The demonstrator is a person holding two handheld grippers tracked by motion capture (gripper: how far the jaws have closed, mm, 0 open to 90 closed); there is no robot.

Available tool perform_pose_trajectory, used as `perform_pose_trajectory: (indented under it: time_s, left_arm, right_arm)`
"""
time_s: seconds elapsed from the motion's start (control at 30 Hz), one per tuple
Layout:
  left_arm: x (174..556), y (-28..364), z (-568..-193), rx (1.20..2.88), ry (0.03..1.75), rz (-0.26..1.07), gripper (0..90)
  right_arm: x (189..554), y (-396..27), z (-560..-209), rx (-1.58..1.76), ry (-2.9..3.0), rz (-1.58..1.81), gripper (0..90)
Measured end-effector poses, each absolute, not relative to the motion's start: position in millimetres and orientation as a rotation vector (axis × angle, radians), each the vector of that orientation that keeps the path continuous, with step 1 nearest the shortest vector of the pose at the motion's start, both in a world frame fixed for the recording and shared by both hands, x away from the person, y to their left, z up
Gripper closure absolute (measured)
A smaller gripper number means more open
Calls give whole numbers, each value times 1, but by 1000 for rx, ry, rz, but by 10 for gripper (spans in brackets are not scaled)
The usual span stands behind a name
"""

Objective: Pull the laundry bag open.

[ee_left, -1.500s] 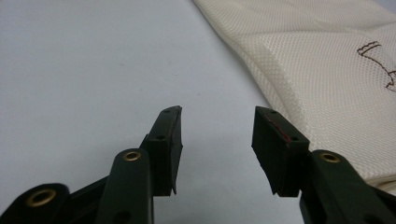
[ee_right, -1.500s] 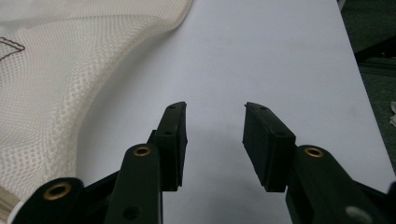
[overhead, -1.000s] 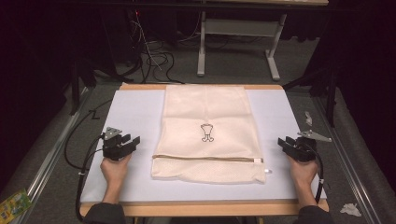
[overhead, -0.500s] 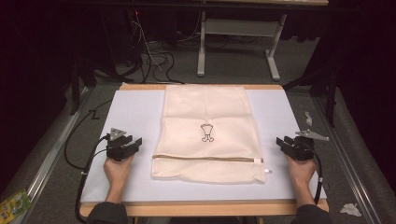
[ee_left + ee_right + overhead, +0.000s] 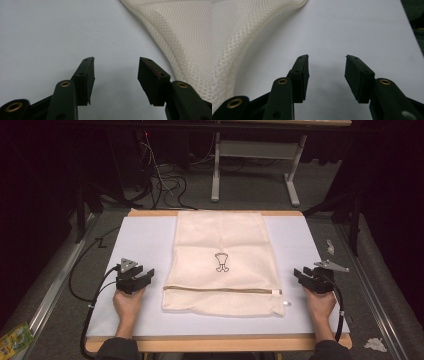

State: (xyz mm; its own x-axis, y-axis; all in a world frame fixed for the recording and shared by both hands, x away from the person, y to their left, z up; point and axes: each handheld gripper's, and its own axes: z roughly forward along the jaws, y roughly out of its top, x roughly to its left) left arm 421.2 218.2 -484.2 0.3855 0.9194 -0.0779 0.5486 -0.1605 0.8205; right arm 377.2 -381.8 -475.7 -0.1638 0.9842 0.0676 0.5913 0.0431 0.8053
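A cream mesh bag [image 5: 222, 262] with a zipper across its near end and a small dark printed figure lies flat in the middle of the pale table [image 5: 140, 240]. My left gripper [image 5: 144, 276] rests on the table left of the bag, open, its jaws having just widened with nothing between them. In the left gripper view [image 5: 116, 71] the bag's edge [image 5: 180, 35] lies to the right of the jaws. My right gripper [image 5: 299, 274] sits right of the bag, also open and just widened, empty. In the right gripper view [image 5: 326, 68] the mesh [image 5: 239, 32] lies to the left.
Wooden trim [image 5: 215, 342] borders the table's near edge. Black cables [image 5: 90, 295] trail from the left gripper over the table's left side. A table frame [image 5: 255, 175] and cables stand on the floor beyond. A crumpled scrap [image 5: 374, 344] and a green packet [image 5: 12, 340] lie on the floor.
Both grippers' jaws stand a little wider than before. The left hand has shifted slightly toward the bag; the right hand has stayed put. The bag has not moved.
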Motion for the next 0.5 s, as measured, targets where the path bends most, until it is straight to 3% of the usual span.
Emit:
perform_pose_trajectory:
  time_s: [0.5]
  left_arm:
    - [420, 217, -484, 1837, 1266, 584, 445]
  right_arm:
    - [373, -379, -475, 1553, 1781, 966, 505]
